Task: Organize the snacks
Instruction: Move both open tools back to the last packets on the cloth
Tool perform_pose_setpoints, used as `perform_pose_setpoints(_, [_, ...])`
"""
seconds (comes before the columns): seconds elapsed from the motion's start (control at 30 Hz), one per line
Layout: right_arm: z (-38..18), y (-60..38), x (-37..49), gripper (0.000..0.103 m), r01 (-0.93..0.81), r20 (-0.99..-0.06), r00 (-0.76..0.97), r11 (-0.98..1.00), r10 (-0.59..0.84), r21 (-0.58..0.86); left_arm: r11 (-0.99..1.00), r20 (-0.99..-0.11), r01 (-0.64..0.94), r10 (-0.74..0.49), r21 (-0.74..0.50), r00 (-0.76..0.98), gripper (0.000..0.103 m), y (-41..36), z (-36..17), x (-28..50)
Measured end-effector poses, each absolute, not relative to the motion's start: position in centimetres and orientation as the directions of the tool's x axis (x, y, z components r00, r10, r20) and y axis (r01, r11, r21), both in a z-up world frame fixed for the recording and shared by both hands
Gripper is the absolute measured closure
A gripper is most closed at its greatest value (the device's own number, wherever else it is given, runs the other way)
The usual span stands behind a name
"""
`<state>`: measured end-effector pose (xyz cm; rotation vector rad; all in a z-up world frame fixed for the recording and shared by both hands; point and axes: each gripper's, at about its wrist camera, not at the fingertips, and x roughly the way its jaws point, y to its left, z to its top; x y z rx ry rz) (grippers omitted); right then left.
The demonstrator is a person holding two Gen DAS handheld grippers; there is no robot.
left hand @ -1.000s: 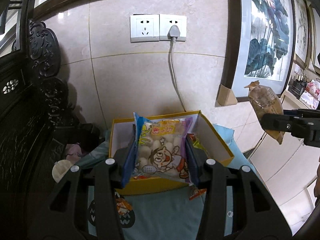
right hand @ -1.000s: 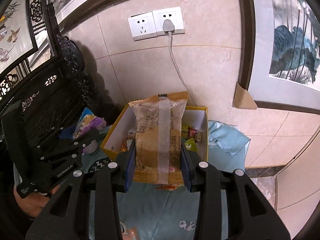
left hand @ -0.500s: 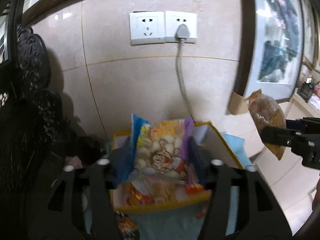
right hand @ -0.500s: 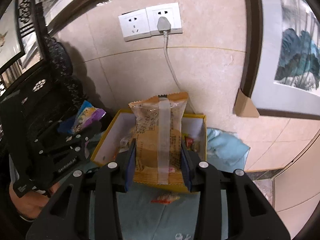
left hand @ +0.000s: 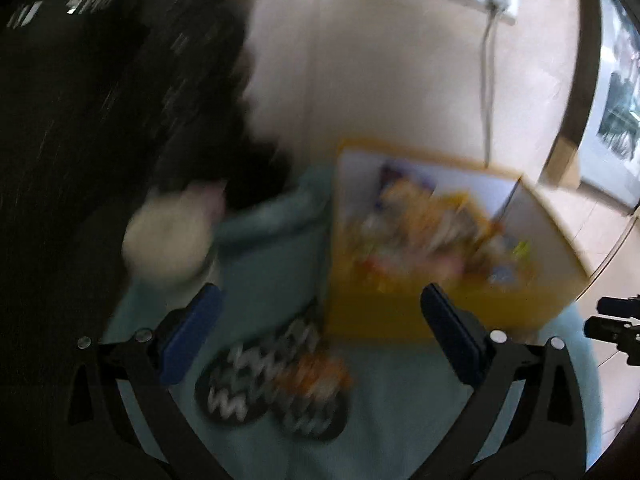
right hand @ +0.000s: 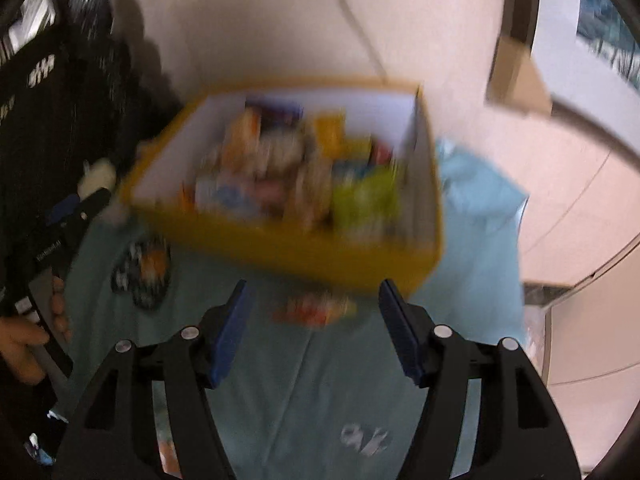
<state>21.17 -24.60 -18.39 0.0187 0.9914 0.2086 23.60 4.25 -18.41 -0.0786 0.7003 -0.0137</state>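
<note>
Both views are blurred by motion. A yellow box (left hand: 400, 312) (right hand: 300, 252) stands on the teal cloth, with a heap of snack packets (left hand: 420, 232) (right hand: 296, 172) inside it. My left gripper (left hand: 320, 320) hangs low in front of the box's left corner, its jaws opening very wide with nothing between them. A small orange packet (left hand: 316, 372) lies on the cloth below it. My right gripper (right hand: 316, 328) is just in front of the box, jaws opening and empty. An orange-red packet (right hand: 316, 308) lies on the cloth under it.
The teal cloth (right hand: 320, 400) has a black-and-white zigzag patch (left hand: 248, 380). Dark carved furniture (left hand: 80, 120) fills the left. A cream round object (left hand: 168, 240) sits by it. A cable (left hand: 488, 80) runs down the wall, and a framed picture (right hand: 600, 20) hangs at the right.
Both grippers have dropped down toward the cloth and opened. The white-candy bag has left the left jaws and the bread pack the right jaws. The box is nearer.
</note>
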Motion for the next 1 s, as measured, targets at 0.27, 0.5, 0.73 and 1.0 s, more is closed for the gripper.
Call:
perform_pose_setpoints(0.27, [-23.6, -23.5, 22.7, 0.036, -0.125, -0.878, 0.455, 0.987, 0.145, 0.098, 0.999, -0.735, 0.026, -0.004, 0.019, 0.678, 0.002, 4.4, -24.5, 24.1])
perform_pose_setpoints(0.5, [-25.8, -21.8, 25.6, 0.036, -0.104, -0.875, 0.469, 0.991, 0.122, 0.083, 0.991, -0.753, 0.087, 0.016, 0.098, 0.658, 0.002, 2.0, -26.3, 27.4])
perform_pose_setpoints(0.73, [-27.7, -19.8, 25.3, 0.041, -0.19, -0.885, 0.457, 0.982, 0.089, 0.0, 0.988, -0.796, 0.13, -0.011, 0.085, 0.605, 0.024, 1.2, -28.7, 26.6])
perform_pose_setpoints(1.0, [-26.3, -20.3, 23.2, 0.074, -0.196, -0.896, 0.406, 0.975, 0.179, 0.106, 0.964, -0.78, 0.262, -0.125, 0.052, 0.614, 0.066, -1.1, -26.1, 21.3])
